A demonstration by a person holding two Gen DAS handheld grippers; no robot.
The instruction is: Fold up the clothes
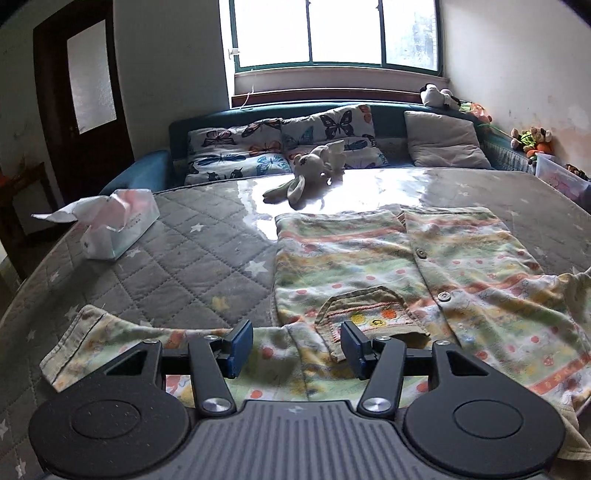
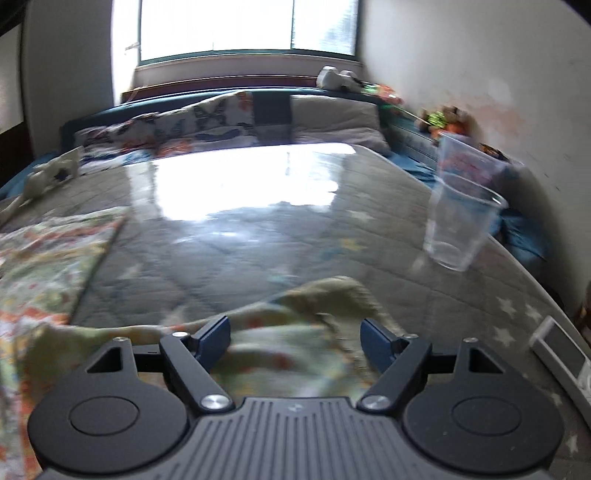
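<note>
While the left gripper (image 1: 297, 345) hangs wide open over the near sleeve of the shirt (image 1: 424, 273), holding nothing, the right gripper (image 2: 295, 341) spreads just as wide above the shirt's other sleeve (that view is blurred). Both sleeves lie on a grey quilted table (image 1: 192, 266) carrying a tissue pack (image 1: 118, 225), stuffed rabbit (image 1: 310, 173) and plastic cup (image 2: 461, 225); pillows (image 1: 236, 155) sit beneath the far window (image 1: 332, 33).

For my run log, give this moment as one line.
left tongs: open over shirt | right tongs: open over sleeve | fold: not started
</note>
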